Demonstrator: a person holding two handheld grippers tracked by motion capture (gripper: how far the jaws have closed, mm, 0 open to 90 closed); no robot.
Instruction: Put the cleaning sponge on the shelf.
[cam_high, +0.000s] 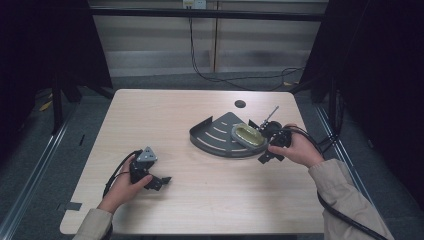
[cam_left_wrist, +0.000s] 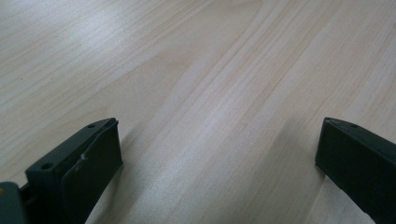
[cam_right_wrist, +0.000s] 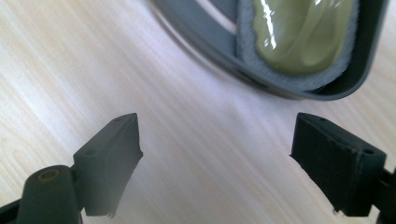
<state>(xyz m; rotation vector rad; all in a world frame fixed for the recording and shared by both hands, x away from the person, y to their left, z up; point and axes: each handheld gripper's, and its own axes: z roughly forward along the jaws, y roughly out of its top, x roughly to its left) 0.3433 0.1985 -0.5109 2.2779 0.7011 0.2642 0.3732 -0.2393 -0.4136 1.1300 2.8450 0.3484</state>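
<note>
On the worktop (cam_high: 200, 200), your right tongs (cam_right_wrist: 217, 154) gape wide and empty just short of the grey tray (cam_high: 215, 132) holding the yellow-green sponge (cam_high: 248, 134), so approach its rim squarely while the left tongs (cam_left_wrist: 219, 154), also wide, rest apart.

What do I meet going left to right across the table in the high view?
Left gripper → grey corner rack → yellow-green sponge lying in the rack → right gripper.
</note>
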